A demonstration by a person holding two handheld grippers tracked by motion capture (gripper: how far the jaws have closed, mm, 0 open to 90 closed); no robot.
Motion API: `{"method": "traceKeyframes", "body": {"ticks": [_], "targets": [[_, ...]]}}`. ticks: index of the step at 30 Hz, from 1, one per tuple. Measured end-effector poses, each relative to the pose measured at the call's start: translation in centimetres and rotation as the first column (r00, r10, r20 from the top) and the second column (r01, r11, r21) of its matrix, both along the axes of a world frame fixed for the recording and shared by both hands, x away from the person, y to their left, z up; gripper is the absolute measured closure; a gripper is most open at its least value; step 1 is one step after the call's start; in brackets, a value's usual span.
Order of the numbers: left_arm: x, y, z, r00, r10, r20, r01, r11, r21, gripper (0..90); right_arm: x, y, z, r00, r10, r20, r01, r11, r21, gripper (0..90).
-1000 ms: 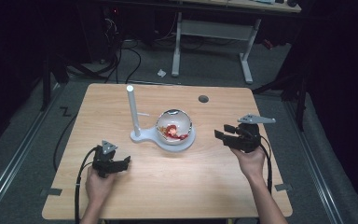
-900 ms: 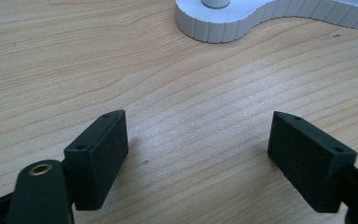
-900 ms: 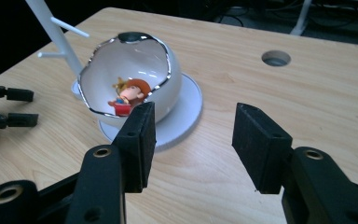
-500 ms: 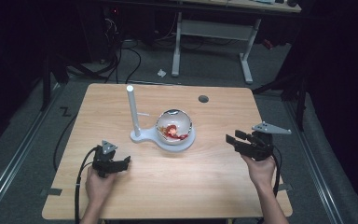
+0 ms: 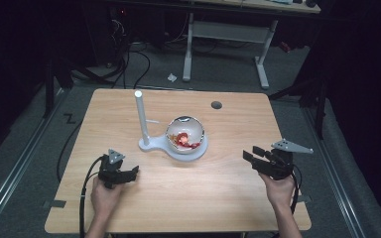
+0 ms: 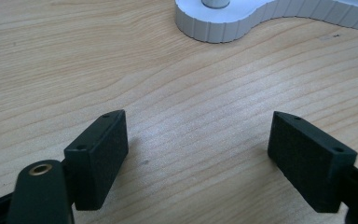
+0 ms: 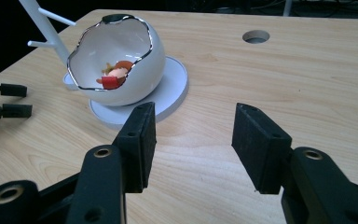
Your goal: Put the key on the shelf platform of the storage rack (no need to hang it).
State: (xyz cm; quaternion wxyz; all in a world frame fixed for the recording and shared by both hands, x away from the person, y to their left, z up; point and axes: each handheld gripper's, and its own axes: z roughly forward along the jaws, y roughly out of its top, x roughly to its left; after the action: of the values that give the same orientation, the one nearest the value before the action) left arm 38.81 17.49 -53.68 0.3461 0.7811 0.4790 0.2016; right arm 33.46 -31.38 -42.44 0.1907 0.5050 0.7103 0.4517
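Resting: left gripper is sitting low on the wooden table at the near left, held in the person's left hand.
Left jaws: they are standing wide apart in the left gripper view, with bare wood between the pads and nothing gripped.
Right gripper: right gripper is hovering near the table's right edge, held in the right hand and pointing toward the middle of the table.
Right jaws: they are standing partly apart, holding nothing; in the right gripper view, wood is showing between the pads.
Bowl: a white egg-shaped bowl with a jagged silver rim is sitting on the round end of a white stand base near the table's centre, well apart from both grippers.
Contents: red and orange pieces are lying inside the bowl.
Post: a white upright post is rising from the base just left of the bowl.
Hole: a round cable hole is lying beyond the bowl, toward the far edge.
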Motion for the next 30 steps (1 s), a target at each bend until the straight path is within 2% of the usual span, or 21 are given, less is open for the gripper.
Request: {"method": "traceKeyframes", "body": {"ticks": [8, 30], "targets": [[0.0, 0.0, 0.0, 1.0, -0.001, 0.002, 0.001, 1.0, 0.003, 20.1, -0.5, 0.1, -0.8, 1.0, -0.002, 0.0, 0.002, 1.0, -0.012, 49.9], [0.0, 0.0, 0.0, 1.0, -0.002, 0.001, 0.002, 1.0, 0.003, 20.1, -0.8, 1.3, -3.3, 0.9992, 0.006, -0.038, -0.007, 1.0, -0.017, 49.9]]}}
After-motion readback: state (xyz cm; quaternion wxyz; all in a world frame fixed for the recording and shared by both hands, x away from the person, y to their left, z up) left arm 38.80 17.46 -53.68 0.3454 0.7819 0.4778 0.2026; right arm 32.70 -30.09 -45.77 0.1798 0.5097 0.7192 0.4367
